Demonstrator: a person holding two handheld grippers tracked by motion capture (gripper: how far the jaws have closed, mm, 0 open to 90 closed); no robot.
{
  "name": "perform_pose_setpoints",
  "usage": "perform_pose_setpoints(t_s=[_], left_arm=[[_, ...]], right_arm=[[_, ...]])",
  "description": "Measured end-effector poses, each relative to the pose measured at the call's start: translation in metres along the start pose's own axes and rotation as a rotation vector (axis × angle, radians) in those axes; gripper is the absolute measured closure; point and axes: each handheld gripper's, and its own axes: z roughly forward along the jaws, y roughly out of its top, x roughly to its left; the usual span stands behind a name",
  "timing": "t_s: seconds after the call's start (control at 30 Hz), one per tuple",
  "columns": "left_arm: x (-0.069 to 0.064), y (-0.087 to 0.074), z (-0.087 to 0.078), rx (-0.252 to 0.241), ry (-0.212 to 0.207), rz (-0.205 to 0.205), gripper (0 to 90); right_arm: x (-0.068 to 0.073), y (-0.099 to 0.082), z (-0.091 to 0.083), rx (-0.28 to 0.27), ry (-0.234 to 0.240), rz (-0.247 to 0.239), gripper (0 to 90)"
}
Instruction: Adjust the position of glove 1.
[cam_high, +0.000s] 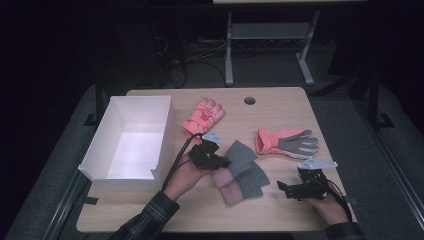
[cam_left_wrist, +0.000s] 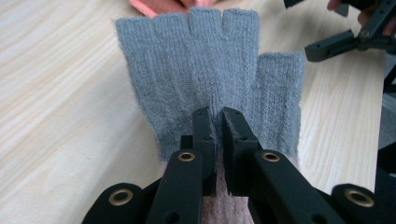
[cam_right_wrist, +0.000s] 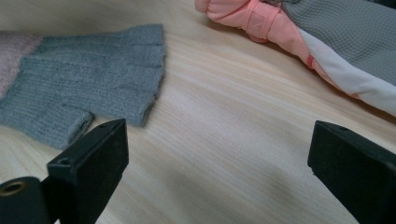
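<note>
Grey knit wool sits pinched between the jaws of your left gripper (cam_left_wrist: 218, 122) — in the left gripper view the two black jaws stand nearly together, clamped on the fabric of a grey fingerless glove (cam_left_wrist: 205, 70) near where its grey part meets the pale pink cuff. That glove lies flat on the wooden table (cam_left_wrist: 56, 93), its cut-off finger ends pointing away from the gripper.

From the high view, your left gripper (cam_high: 209, 155) lies just right of the white box (cam_high: 131, 140), and there look to be two of these grey gloves (cam_high: 245, 170) overlapping in front of you; the light is dim, so how they are stacked is hard to say.

Your right gripper (cam_right_wrist: 215, 154) has its jaws spread wide with nothing between them, only bare table. It rests near the front right of the table (cam_high: 300, 189), close to the grey gloves but not touching them.

Farther out, an orange ski glove with a grey palm (cam_high: 287, 142) lies beyond your right gripper — its orange cuff and grey palm show at the top of the right gripper view (cam_right_wrist: 327, 42). A second orange ski glove (cam_high: 204, 116) lies back-up farther off, just beside the box's far right corner. The box is open-topped.
</note>
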Motion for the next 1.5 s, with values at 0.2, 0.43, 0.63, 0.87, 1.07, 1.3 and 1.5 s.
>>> perform_pose_setpoints(t_s=[0.2, 0.43, 0.63, 0.87, 1.07, 1.3, 1.5], left_arm=[[-0.013, 0.001, 0.011, 0.021, -0.004, 0.021, 84.7], [-0.022, 0.001, 0.025, 0.072, -0.019, 0.038, 84.7], [-0.030, 0.000, 0.034, 0.099, -0.018, 0.053, 84.7], [-0.035, 0.002, 0.033, 0.112, -0.012, 0.054, 84.7], [-0.040, 0.000, 0.042, 0.128, -0.013, 0.049, 84.5], [-0.044, -0.003, 0.053, 0.159, 0.001, 0.090, 80.0], [-0.047, -0.001, 0.051, 0.158, -0.022, 0.130, 52.9]], right_arm=[[0.001, 0.000, -0.001, -0.004, 0.004, -0.003, 4.8], [0.002, 0.001, 0.000, -0.003, 0.009, -0.006, 4.8], [0.001, 0.001, -0.002, -0.011, 0.006, -0.003, 4.8], [0.001, 0.001, -0.002, -0.010, 0.003, -0.006, 4.8], [0.001, 0.001, -0.001, -0.005, 0.001, -0.007, 5.3], [0.001, 0.001, -0.002, -0.008, 0.003, -0.010, 5.2], [0.001, 0.001, -0.002, -0.011, 0.003, -0.010, 5.2]])
